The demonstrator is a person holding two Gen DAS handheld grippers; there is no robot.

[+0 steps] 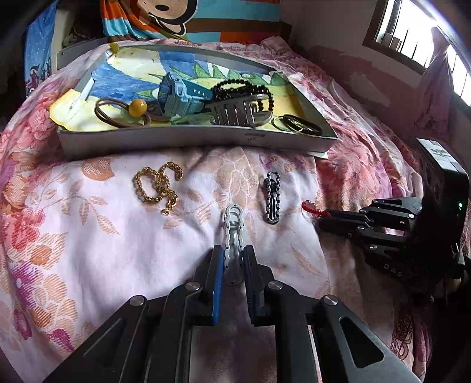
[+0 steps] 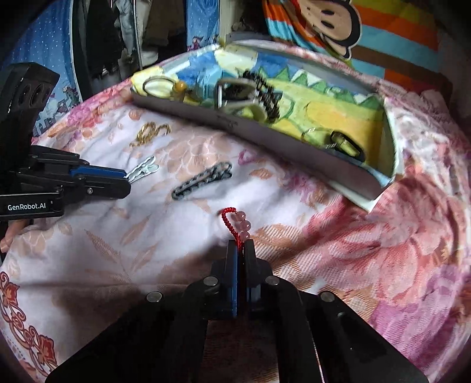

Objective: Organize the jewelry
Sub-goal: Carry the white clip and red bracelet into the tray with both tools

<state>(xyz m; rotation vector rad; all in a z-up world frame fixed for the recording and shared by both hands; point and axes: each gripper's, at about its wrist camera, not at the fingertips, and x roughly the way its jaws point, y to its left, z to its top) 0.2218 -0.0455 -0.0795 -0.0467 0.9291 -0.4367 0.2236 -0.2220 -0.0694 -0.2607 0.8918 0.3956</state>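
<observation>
My left gripper (image 1: 232,252) is shut on a white wavy hair clip (image 1: 234,229) lying on the floral bedspread; it also shows in the right wrist view (image 2: 126,178) with the clip (image 2: 144,170). My right gripper (image 2: 240,246) is shut on a red cord bracelet with pink beads (image 2: 235,222), also seen in the left wrist view (image 1: 312,209). A dark wavy clip (image 1: 272,196) (image 2: 201,181) and a gold chain (image 1: 157,187) (image 2: 150,132) lie loose on the bed. The white-walled tray (image 1: 191,138) (image 2: 265,132) behind holds jewelry.
In the tray lie brown hair ties with a yellow bead (image 1: 126,110), a blue watch (image 1: 179,94), a grey comb clip (image 1: 238,112), a black bead bracelet (image 1: 244,88) and bangles (image 1: 297,123). A striped cartoon cushion (image 1: 182,17) stands behind. A window (image 1: 421,35) is at right.
</observation>
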